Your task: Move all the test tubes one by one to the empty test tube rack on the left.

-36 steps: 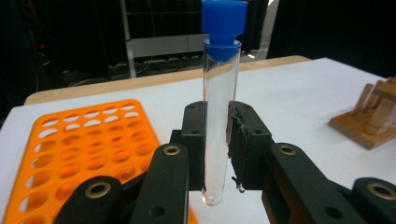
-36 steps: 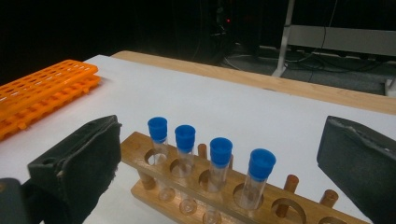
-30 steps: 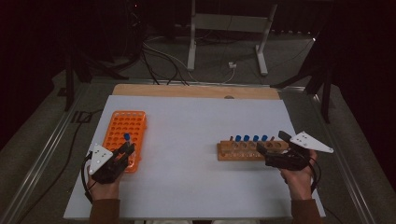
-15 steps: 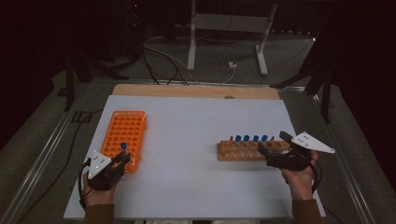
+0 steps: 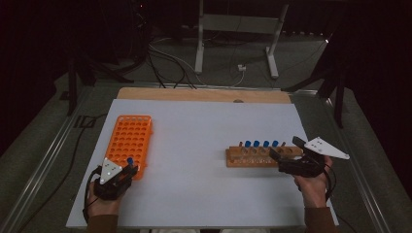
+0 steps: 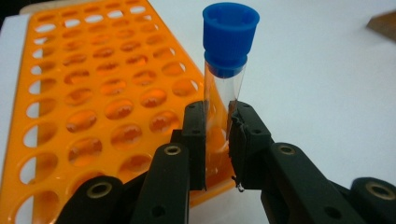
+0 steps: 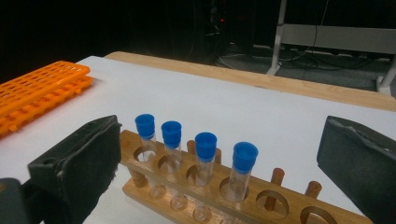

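My left gripper [image 6: 218, 133] is shut on a clear tube with a blue cap [image 6: 230, 32], held upright at the near right corner of the orange rack [image 6: 88, 93]. From above, that gripper [image 5: 127, 170] sits at the orange rack's [image 5: 130, 136] near end, and the blue cap [image 5: 130, 159] pokes up from it. My right gripper [image 7: 223, 140] is wide open around the right end of the wooden rack [image 7: 154, 179], which holds several blue-capped tubes [image 7: 206, 141]. In the high view the right gripper [image 5: 285, 149] is just right of the wooden rack [image 5: 243, 159].
Both racks stand on a white sheet [image 5: 194, 131] over a wooden table [image 5: 204, 94]. Holes at the wooden rack's right end [image 7: 273, 198] are vacant. Cables and stand legs [image 5: 233, 43] lie on the dark floor beyond the table.
My left gripper has drawn back toward the person along the orange rack's right side, carrying the tube. The right gripper has stayed in place, open.
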Motion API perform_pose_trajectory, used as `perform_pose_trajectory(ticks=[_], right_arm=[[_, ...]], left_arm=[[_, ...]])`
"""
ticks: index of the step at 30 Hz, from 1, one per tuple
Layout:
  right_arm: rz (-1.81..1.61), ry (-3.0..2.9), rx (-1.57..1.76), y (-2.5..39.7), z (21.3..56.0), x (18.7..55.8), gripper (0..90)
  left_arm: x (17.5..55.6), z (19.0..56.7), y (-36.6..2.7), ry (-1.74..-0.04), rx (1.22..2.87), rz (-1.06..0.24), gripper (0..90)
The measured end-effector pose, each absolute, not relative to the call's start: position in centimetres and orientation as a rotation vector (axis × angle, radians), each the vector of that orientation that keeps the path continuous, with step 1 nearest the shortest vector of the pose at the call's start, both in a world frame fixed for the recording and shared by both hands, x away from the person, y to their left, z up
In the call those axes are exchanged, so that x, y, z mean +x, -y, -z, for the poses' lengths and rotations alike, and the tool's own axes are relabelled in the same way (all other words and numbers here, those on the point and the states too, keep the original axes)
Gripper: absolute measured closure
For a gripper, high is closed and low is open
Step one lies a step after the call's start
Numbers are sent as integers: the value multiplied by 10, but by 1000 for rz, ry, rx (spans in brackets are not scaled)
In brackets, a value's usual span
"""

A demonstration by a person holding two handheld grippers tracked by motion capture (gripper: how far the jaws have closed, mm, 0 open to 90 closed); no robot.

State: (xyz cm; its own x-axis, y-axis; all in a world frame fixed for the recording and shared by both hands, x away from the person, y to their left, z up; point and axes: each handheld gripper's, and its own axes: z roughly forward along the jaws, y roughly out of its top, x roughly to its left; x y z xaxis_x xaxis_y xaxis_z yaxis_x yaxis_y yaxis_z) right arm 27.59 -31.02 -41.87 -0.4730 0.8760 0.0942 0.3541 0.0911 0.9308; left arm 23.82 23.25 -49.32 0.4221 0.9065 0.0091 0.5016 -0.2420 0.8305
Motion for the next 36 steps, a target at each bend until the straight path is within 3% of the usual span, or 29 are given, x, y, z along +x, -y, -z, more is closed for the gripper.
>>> perform_pose_trajectory(ticks=[16, 19, 20, 21, 25, 31, 36], right_arm=[[-1351, -1891, 1223, 311, 424, 284, 0], [-1350, -1885, 1236, 313, 423, 286, 0], [-1345, -1884, 1244, 314, 424, 287, 0], [-1345, -1884, 1244, 314, 424, 287, 0], [-1337, -1880, 1255, 316, 426, 290, 67], [-1317, -1891, 1253, 314, 431, 294, 202], [-1306, -1892, 1247, 315, 435, 295, 339]], left_arm=[[239, 493, -232, -1201, 1887, -643, 772], [238, 493, -234, -1194, 1864, -615, 684], [238, 492, -235, -1192, 1844, -611, 612], [237, 490, -236, -1191, 1829, -609, 612], [234, 484, -241, -1188, 1729, -609, 428], [231, 478, -239, -1175, 1667, -661, 192], [230, 475, -237, -1170, 1647, -659, 84]])
